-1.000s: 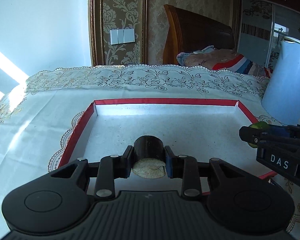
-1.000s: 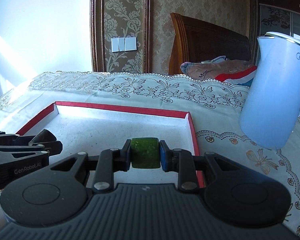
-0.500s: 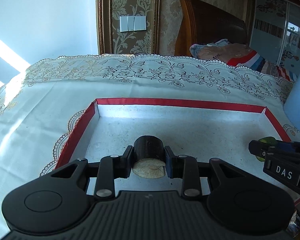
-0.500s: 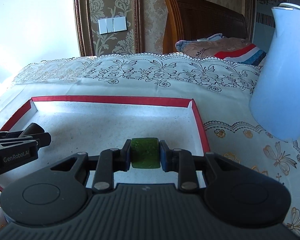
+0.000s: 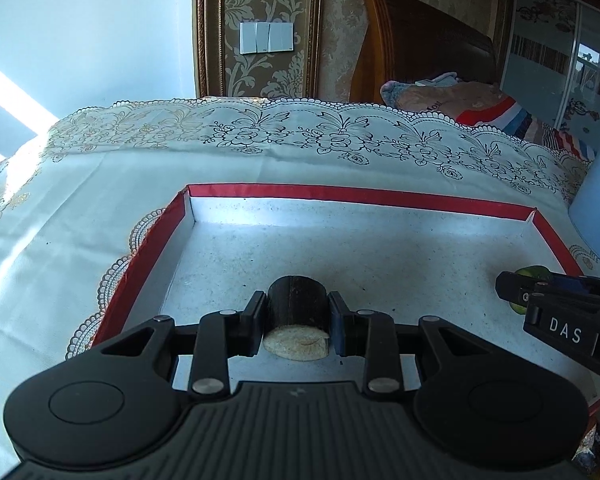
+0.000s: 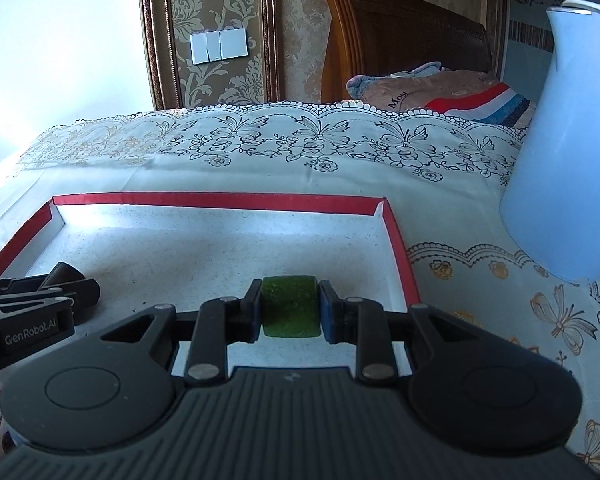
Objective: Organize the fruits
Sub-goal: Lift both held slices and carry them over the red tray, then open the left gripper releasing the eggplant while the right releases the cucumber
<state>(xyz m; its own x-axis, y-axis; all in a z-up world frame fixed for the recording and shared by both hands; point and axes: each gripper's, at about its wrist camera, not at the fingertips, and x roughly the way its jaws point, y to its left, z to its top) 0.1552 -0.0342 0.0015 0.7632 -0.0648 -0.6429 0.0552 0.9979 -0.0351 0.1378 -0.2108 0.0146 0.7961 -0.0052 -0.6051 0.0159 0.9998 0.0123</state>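
Left claw (image 5: 298,322) is clamped on a dark fruit piece (image 5: 296,306), right claw (image 6: 288,312) on a green fruit piece (image 6: 289,306), both over the red-rimmed tray's (image 5: 340,195) near edge on the tabletop (image 5: 80,208).

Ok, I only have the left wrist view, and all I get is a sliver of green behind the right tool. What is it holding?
Observer: The right tool is shut on a blocky green fruit piece with a rough, dark green surface.
Operator: Is that piece over the tray?
Observer: Yes, it is over the floor of the red-rimmed tray, close to the right wall. I cannot tell whether it touches the floor.
Operator: And the pale blue shape at my right edge?
Observer: That is a pale kettle with a white rim on top. It stands upright on the tablecloth, outside the tray's right wall.
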